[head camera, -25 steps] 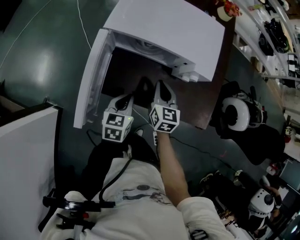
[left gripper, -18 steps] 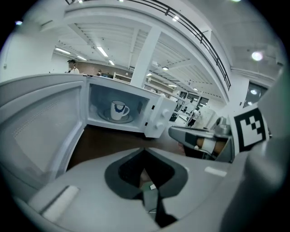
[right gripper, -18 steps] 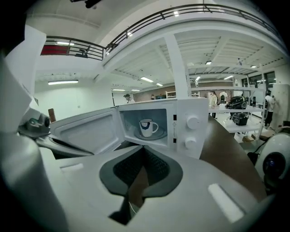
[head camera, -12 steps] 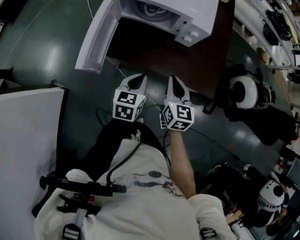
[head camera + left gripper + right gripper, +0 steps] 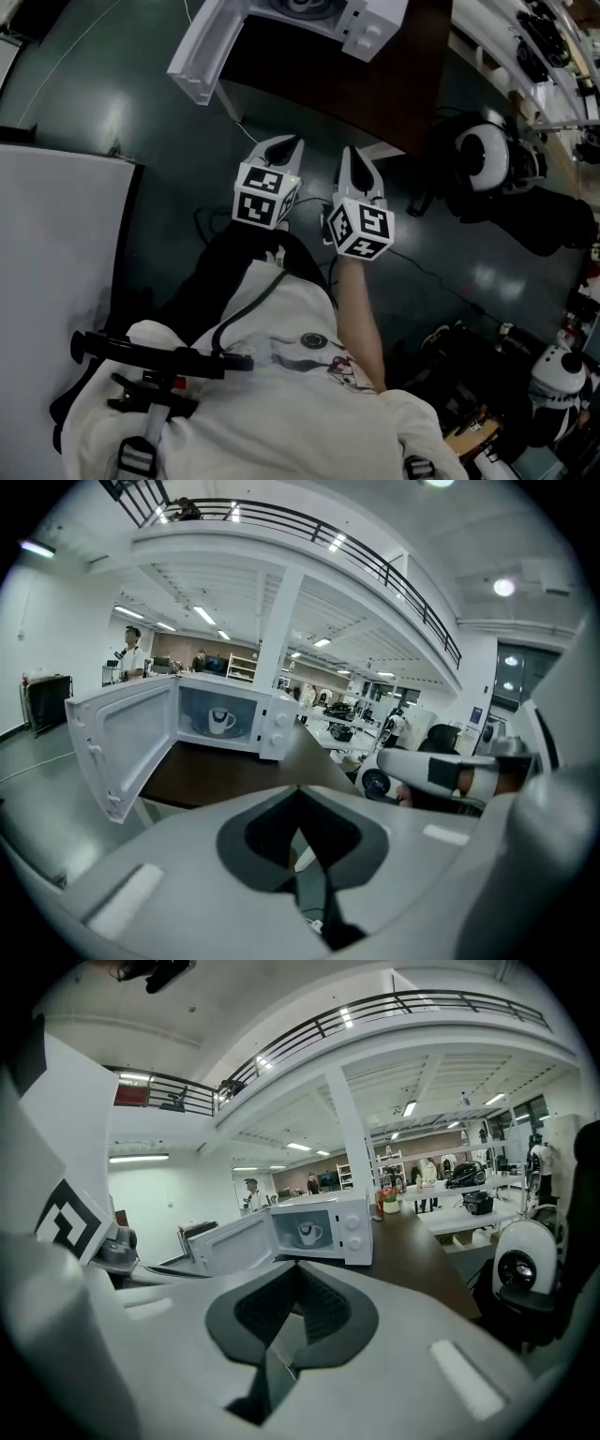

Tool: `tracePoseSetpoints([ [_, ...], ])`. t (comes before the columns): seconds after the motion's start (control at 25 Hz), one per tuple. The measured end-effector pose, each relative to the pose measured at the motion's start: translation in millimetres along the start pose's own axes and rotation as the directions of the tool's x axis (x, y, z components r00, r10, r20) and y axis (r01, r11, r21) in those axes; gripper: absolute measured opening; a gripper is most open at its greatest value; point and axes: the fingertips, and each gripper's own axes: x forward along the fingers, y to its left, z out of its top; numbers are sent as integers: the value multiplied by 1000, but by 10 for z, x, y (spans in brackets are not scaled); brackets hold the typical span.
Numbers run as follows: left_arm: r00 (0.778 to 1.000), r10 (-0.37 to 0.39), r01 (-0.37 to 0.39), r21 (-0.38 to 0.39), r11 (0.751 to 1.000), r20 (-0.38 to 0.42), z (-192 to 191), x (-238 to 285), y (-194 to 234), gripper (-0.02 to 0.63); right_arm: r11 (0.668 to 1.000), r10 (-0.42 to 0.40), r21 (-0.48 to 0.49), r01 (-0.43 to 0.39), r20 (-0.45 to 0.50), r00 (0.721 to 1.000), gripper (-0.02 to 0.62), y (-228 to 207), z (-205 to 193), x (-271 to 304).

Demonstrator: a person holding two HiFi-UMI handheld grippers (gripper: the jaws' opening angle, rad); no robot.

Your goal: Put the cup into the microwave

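Note:
The white microwave stands on a dark brown table with its door swung open to the left. A white cup sits on the turntable inside; the same cup shows in the right gripper view. Both grippers are held side by side in front of the table, well back from the oven. My left gripper is shut and empty. My right gripper is shut too, with nothing between its jaws. In the head view the cup is hidden.
A dark chair with a white round headrest stands right of the table. A white panel fills the left side. Cables lie on the dark floor. A small potted plant sits on the table beyond the microwave.
Both grippers have drawn back from the open microwave, away from the table edge. The microwave has slid toward the top of the head view. Both jaws stay closed.

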Motion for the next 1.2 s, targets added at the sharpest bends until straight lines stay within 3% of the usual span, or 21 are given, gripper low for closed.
tracePoseSetpoints([
  [0.36,1000,-16,16,5,1000,-20,-151,-395,28,-2,999,-32,18,32,-36,999,2,159,-200,-420],
  [0.6,999,-27,27,16,999,-25,-282,-748,232,-1,998,-50,41,50,-10,999,2,459,-290,-526],
  [1.2,997,-83,83,9,997,3,-670,-1710,323,-2,992,-122,-30,124,55,991,0,1271,-475,-1126],
])
